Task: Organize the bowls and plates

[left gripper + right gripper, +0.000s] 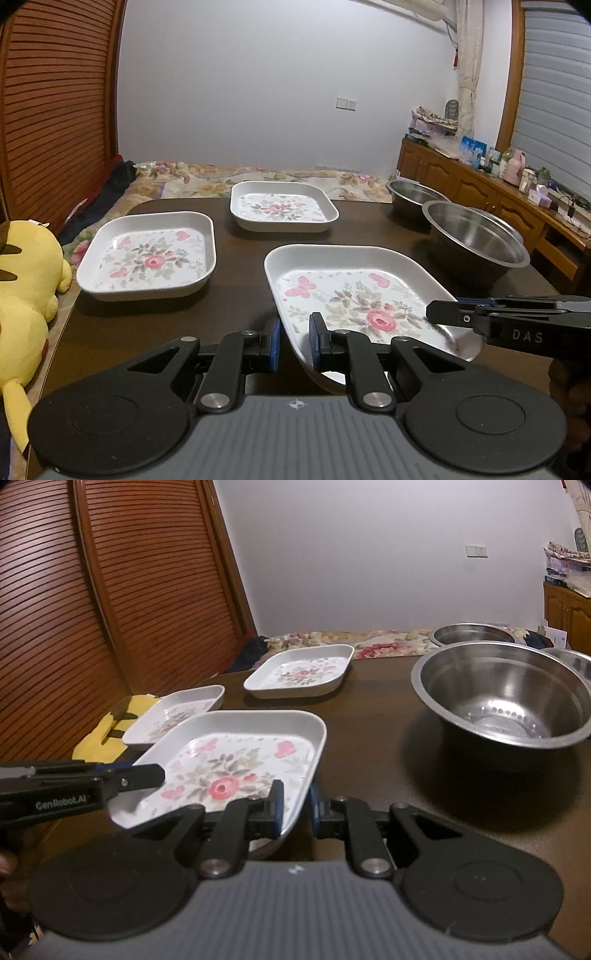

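Note:
Three white square plates with a rose print lie on a dark brown table [240, 266]. The nearest plate [354, 295] [236, 760] is tilted and raised. My left gripper [295, 341] is shut on its left rim, and my right gripper [295, 805] is shut on its right rim. Each gripper shows in the other's view, the right gripper [443, 314] coming in from the right and the left gripper [147, 775] from the left. A second plate [147, 258] [177, 712] sits at the left and a third plate [282, 208] [299, 672] at the far middle. A large steel bowl [476, 240] [506, 701] stands at the right.
A second steel bowl [413, 194] [472, 635] stands behind the large one, and a third bowl's rim [569, 661] shows at the right edge. A yellow plush toy [26, 288] lies off the table's left side. A floral bed cover [258, 177] lies beyond, and a wooden cabinet [480, 184] at the right.

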`<state>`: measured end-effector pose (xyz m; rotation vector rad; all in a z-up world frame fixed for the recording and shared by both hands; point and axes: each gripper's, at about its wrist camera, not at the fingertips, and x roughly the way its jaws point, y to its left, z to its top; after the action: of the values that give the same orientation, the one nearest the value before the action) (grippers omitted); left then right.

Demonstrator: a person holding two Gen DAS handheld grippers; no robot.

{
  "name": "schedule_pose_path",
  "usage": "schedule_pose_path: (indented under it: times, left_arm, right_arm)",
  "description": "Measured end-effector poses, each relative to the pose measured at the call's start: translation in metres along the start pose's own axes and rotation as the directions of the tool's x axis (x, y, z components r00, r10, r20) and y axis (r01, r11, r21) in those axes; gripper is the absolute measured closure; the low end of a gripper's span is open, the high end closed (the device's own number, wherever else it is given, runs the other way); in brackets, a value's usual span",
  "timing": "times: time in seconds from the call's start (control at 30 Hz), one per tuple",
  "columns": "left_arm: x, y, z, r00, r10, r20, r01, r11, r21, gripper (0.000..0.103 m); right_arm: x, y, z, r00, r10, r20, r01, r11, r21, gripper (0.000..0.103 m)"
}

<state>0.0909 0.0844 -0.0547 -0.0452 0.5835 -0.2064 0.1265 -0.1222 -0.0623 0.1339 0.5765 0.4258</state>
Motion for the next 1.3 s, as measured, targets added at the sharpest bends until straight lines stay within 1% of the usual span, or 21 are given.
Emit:
schedule_pose_path:
  times: [0.27,0.73,1.07,1.3]
  left_arm:
    - [-0.010,-0.003,-0.015,1.000,0.014,-0.018,-0.014,1.000,-0.002,0.085]
    - [-0.013,-0.004,-0.033,0.998,0.032,-0.050,-0.032,0.999,-0.002,0.085]
    - [-0.004,-0.001,-0.037,0.996,0.042,-0.079,-0.043,0.999,-0.005,0.085]
    - [-0.003,-0.001,-0.039,0.996,0.037,-0.076,-0.038,0.999,-0.011,0.085]
  right_arm:
    - [-0.007,0.007,-0.012,1.000,0.009,-0.003,-0.009,1.000,-0.002,0.087]
    - [-0.009,0.011,-0.029,1.000,0.014,-0.020,-0.014,1.000,0.004,0.086]
    - [-0.007,0.012,-0.035,1.000,0.018,-0.023,-0.017,1.000,0.013,0.086]
    - [-0.005,0.012,-0.036,1.000,0.013,-0.018,-0.013,1.000,0.022,0.085]
